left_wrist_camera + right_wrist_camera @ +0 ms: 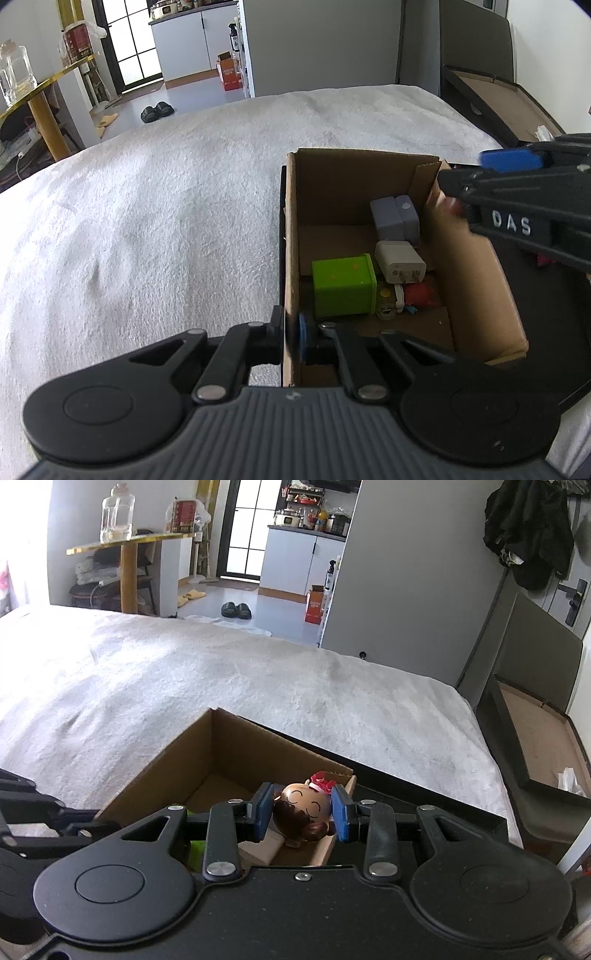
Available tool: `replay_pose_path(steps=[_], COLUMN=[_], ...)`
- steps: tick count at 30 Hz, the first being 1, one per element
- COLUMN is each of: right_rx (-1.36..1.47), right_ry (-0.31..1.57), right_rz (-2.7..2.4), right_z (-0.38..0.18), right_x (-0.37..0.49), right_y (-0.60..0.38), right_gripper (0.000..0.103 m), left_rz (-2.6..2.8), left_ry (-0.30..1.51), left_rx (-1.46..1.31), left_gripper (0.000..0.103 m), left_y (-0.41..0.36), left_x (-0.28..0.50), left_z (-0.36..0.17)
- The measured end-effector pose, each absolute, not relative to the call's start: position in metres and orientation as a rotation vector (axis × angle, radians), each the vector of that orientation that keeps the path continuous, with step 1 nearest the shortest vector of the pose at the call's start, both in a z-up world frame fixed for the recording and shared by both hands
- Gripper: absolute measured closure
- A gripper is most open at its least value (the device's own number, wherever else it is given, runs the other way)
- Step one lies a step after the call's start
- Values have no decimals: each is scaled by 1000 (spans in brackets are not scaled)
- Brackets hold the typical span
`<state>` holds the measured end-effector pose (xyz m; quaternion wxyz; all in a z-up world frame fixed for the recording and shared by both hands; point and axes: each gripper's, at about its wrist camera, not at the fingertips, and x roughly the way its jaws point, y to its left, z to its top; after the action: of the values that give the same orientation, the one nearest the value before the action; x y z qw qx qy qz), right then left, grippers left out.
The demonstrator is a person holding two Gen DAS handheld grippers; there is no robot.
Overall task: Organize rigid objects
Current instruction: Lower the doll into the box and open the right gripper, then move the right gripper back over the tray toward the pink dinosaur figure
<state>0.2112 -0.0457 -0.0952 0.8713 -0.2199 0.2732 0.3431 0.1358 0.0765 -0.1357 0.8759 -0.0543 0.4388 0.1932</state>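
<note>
Doll figurine (303, 812) gripped by right gripper (303, 814) over cardboard box (291, 236), left gripper (291, 334) clamping box wall

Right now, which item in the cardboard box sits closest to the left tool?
The green box, right ahead of the left tool; the white charger and grey blocks sit farther back.

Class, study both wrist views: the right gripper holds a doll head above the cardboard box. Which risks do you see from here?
1. The round doll head is pinched only at its sides by the right gripper, so it might slip.
2. The cardboard box already holds a green box and a white charger; a drop could knock them.
3. The left gripper clamps one box wall, which could tilt the box.
</note>
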Motion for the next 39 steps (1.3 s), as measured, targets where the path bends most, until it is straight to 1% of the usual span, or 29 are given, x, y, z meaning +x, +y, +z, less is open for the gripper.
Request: replay_pose_path(steps=[1, 2, 4, 21, 24, 25, 26, 27, 28, 29, 30, 32, 34, 39], right_rx=[-471, -481, -484, -421, -414, -411, -407, -403, -400, -397, -393, -386, -380, -360], right_ry=[564, 556, 543, 620, 624, 626, 626, 627, 630, 632, 634, 637, 638, 647], right_rz=[704, 684, 670, 592, 579, 575, 570, 567, 564, 560, 558, 552, 544, 523], right_z=[-96, -98, -99, -107, -108, -108, -109, -109, -109, -110, -110, -111, -112, -115], right_x=[211, 209, 206, 213, 215, 216, 218, 218, 219, 221, 222, 224, 227, 234], right_y=[-46, -47, -50, -100, -109, -112, -116, -119, -122, -124, -127, -132, -138, -153], right_gripper=[50, 44, 44, 43, 41, 40, 40, 40, 40, 39, 39, 39, 37, 37], left_rz=[404, 405, 409, 448, 462, 469, 479, 489, 498, 504, 508, 513, 519, 528], left_ry=[919, 923, 924, 915, 914, 914, 913, 912, 908, 902, 895, 890, 891, 897], left_rx=[-110, -110, -117, -81, -62, -55, -46, -38, -30, -21, -6, 15, 31, 53], left_gripper=[95, 95, 95, 95, 91, 87, 76, 70, 56, 48, 45, 37, 32, 28], left_y=[76, 76, 77, 66, 63, 63, 62, 61, 59, 58, 55, 51, 48, 44], left_x=[136, 137, 137, 141, 143, 144, 145, 146, 147, 147, 147, 150, 152, 158], left_z=[-136, -137, -137, -129, -125, -124, -124, -123, -122, -122, -121, -120, -120, -120])
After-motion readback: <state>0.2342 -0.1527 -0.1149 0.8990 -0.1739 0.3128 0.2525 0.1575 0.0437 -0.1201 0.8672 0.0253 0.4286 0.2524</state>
